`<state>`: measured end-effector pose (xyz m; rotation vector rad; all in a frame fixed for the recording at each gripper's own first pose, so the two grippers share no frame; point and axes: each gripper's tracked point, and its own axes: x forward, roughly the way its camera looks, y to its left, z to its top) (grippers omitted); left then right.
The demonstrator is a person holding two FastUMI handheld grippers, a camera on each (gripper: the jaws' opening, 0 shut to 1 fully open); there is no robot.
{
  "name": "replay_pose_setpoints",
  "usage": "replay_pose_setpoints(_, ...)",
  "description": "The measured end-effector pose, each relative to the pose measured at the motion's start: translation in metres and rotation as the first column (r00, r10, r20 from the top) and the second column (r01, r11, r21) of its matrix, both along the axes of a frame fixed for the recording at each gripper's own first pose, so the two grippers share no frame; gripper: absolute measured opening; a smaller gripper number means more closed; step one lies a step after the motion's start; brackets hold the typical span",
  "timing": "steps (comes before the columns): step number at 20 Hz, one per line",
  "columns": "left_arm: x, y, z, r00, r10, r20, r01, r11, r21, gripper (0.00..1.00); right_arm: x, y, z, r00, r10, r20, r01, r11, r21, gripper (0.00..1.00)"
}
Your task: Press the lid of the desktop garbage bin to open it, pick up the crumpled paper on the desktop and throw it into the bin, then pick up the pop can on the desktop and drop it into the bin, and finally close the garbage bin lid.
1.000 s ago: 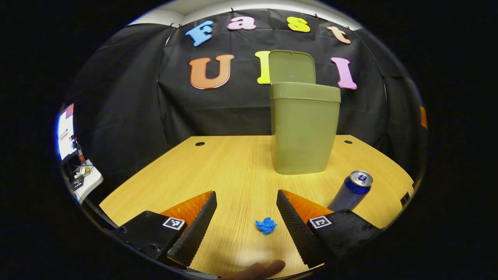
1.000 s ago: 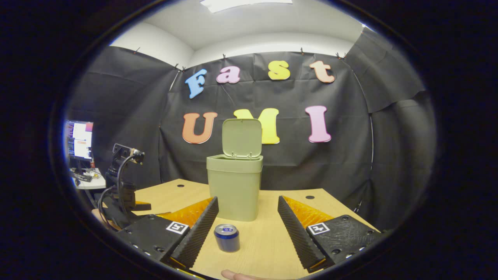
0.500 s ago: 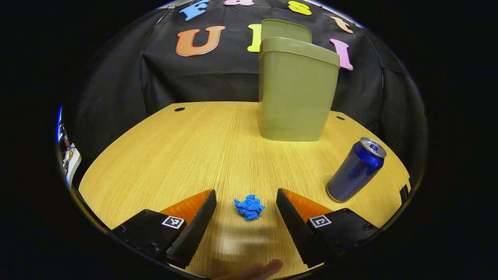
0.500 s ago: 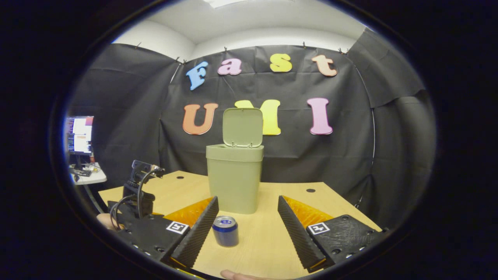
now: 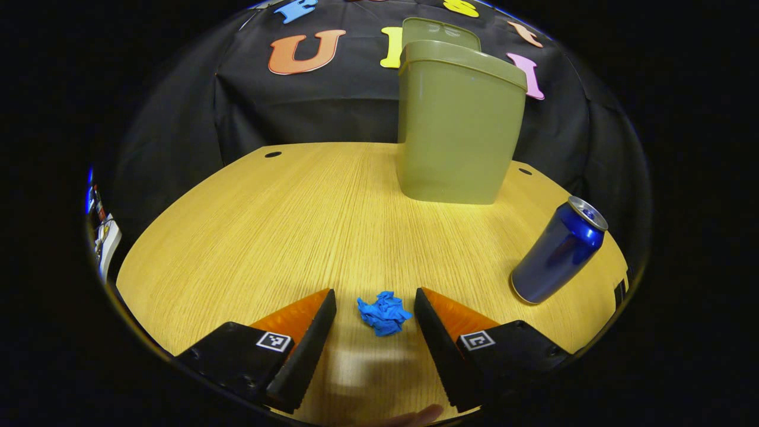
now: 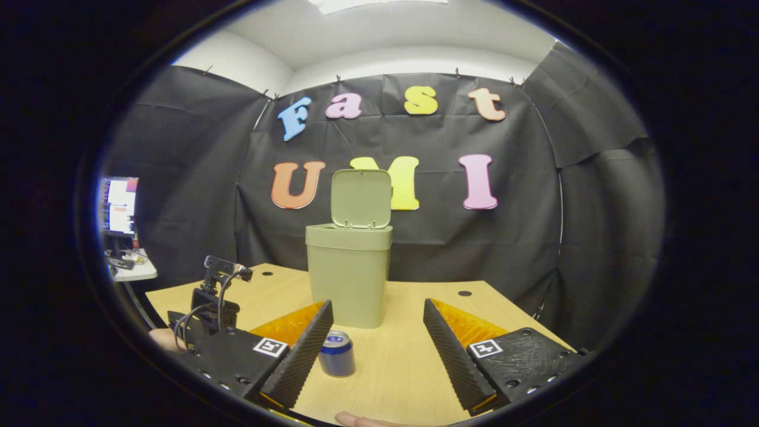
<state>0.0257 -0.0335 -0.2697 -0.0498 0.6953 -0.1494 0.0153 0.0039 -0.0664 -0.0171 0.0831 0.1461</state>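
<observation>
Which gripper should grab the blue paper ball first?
Left. The left gripper is open with the crumpled paper sitting between its fingers, and the bin's lid is already up. The right gripper faces the pop can.

No readable text on the pop can [image 5: 558, 251] or, seemingly, the garbage bin [image 5: 458, 130].

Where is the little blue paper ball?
In the left gripper view, the paper ball lies on the table, between the left gripper's open fingertips.
</observation>
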Motion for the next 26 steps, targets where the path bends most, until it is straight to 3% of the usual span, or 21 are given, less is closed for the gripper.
replay_pose_setpoints(2,0.002,-0.001,0.000,1.000,-0.004,-0.001,0.004,1.000,0.017,0.83,0.001,0.000,-0.002,1.000,0.001,-0.006,-0.001,1.000,0.009,0.95)
replay_pose_setpoints(3,0.002,0.000,0.000,1.000,-0.002,0.000,0.002,1.000,0.017,0.87,0.001,0.000,-0.002,1.000,0.002,-0.009,-0.002,1.000,0.009,0.95)
replay_pose_setpoints(5,0.003,0.003,0.000,1.000,0.014,-0.006,-0.014,1.000,0.018,0.75,0.001,-0.002,-0.003,1.000,0.000,-0.011,0.000,1.000,0.005,0.95)
replay_pose_setpoints(6,0.004,0.003,-0.001,1.000,0.019,-0.005,-0.019,1.000,0.018,0.74,0.002,-0.003,-0.004,1.000,0.000,-0.013,0.000,1.000,0.008,0.95)
replay_pose_setpoints(7,0.003,0.002,-0.001,1.000,0.022,-0.006,-0.022,1.000,0.018,0.79,0.002,-0.003,-0.005,1.000,-0.001,-0.018,0.001,1.000,0.009,0.95)
replay_pose_setpoints(8,0.003,0.002,-0.001,1.000,0.023,-0.006,-0.023,1.000,0.017,0.72,0.003,-0.004,-0.005,1.000,-0.005,-0.020,0.005,1.000,0.009,0.93)
replay_pose_setpoints(12,0.005,0.004,-0.001,1.000,0.021,-0.005,-0.021,1.000,0.018,0.70,0.005,-0.003,-0.011,0.999,0.000,-0.038,0.001,1.000,0.010,0.93)
replay_pose_setpoints(14,0.005,0.008,-0.001,0.999,0.032,-0.005,-0.032,0.999,0.019,0.64,0.005,0.001,-0.019,0.998,0.014,-0.062,-0.013,1.000,0.014,0.95)
replay_pose_setpoints(17,0.007,0.012,-0.001,1.000,0.026,-0.002,-0.026,1.000,0.011,0.47,0.004,0.007,-0.033,0.994,0.039,-0.104,-0.036,0.999,0.029,0.95)
replay_pose_setpoints(18,0.007,0.012,0.000,1.000,0.027,-0.001,-0.027,1.000,0.003,0.50,0.005,0.009,-0.037,0.992,0.045,-0.115,-0.042,0.999,0.029,0.95)
replay_pose_setpoints(19,0.007,0.011,0.000,1.000,0.027,0.000,-0.027,1.000,-0.003,0.40,0.005,0.009,-0.040,0.991,0.046,-0.124,-0.044,0.999,0.022,0.95)
replay_pose_setpoints(23,0.009,0.011,0.003,0.999,0.035,0.018,-0.034,0.999,-0.039,0.35,0.009,0.001,-0.051,0.991,0.025,-0.135,-0.025,1.000,-0.005,0.95)
replay_pose_setpoints(26,0.010,0.015,0.010,0.998,0.039,0.045,-0.039,0.999,-0.011,0.34,0.012,-0.005,-0.062,0.987,0.013,-0.158,-0.015,1.000,-0.009,0.96)
